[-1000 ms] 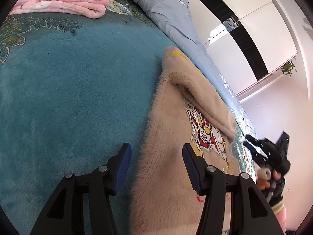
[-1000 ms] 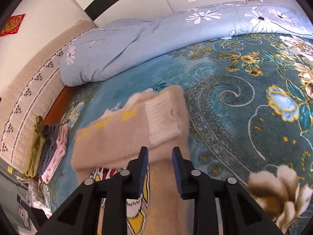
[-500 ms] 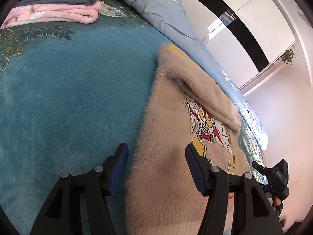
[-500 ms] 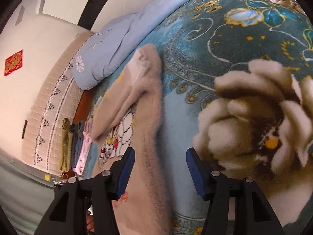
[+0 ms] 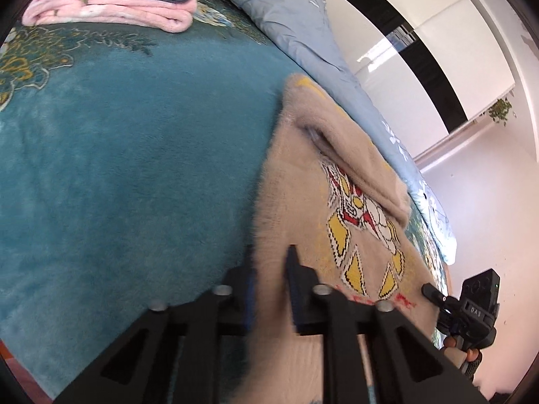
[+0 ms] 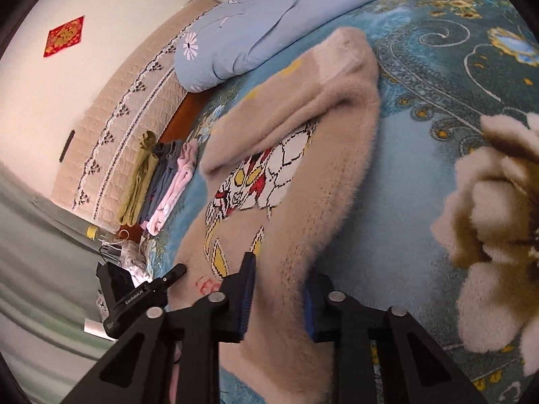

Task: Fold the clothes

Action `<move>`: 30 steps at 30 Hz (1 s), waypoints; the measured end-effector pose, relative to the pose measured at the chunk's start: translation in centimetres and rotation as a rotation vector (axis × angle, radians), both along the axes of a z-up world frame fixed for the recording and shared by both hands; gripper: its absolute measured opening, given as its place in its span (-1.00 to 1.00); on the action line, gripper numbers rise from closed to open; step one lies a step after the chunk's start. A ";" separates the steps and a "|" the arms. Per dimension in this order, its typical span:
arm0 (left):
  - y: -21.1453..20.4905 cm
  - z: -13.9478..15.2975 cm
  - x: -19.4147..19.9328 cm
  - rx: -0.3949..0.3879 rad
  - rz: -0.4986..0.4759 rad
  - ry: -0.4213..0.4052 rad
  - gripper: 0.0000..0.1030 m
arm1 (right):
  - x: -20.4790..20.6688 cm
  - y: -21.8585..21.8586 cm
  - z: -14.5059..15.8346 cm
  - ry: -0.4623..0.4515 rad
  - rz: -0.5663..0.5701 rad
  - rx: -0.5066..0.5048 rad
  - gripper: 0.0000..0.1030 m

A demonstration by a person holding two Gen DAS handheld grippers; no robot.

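Two handheld grippers closing on one fuzzy beige sweater (image 5: 296,222), lying spread across a teal plush blanket (image 5: 128,155) with gold floral patterning, covering a bed. Sweater lying front up, showing a red, yellow and white cartoon figure (image 6: 259,181); both sleeves already lying folded across the chest, one sleeve (image 6: 296,107) draped diagonally over the top of the figure. Body still lying at full length, so seemingly partway through folding: sleeves tucked in, lengthwise fold of the body looking left to do.

Left gripper (image 5: 269,289) pinching the sweater's left side edge near the hem, jaws nearly closed with fabric bunching between the blue pads, though blurring from motion. Right gripper (image 6: 279,296) straddling the opposite side edge near the hem, jaws part open with a thick ridge of fur sitting between them; impossible to tell whether actually clamping yet. Each gripper also showing in the other's view, held in a hand (image 5: 461,353) at the sweater's bottom corner.

Lying along the bed's far side, a rolled pale blue duvet (image 6: 256,33) with white daisies. Resting near the padded cream headboard (image 6: 111,124), a neat stack of folded clothes (image 5: 111,6): pink, grey and, in the right view, olive green. Hanging on the pale wall, a red and gold paper ornament (image 6: 64,35). Showing beyond, white glossy wardrobe panels (image 5: 438,43) with black trim
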State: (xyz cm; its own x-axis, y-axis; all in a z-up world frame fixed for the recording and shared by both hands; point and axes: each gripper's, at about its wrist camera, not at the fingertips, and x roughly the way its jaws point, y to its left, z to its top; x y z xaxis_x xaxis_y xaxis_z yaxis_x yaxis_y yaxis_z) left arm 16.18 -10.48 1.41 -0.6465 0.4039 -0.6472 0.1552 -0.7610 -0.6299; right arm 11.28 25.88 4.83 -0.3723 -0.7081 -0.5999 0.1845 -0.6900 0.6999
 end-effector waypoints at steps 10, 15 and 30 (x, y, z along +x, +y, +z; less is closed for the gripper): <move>-2.5 5.8 3.0 0.113 -0.022 0.027 -0.80 | 2.9 1.3 6.1 0.034 0.030 -0.157 -0.70; -3.9 8.0 3.3 0.208 -0.035 0.063 -0.80 | 5.0 2.7 11.1 0.179 0.051 -0.258 -0.73; -5.8 8.2 3.6 0.188 0.016 0.049 -0.80 | 0.9 3.7 3.3 -0.057 -0.140 0.068 -0.03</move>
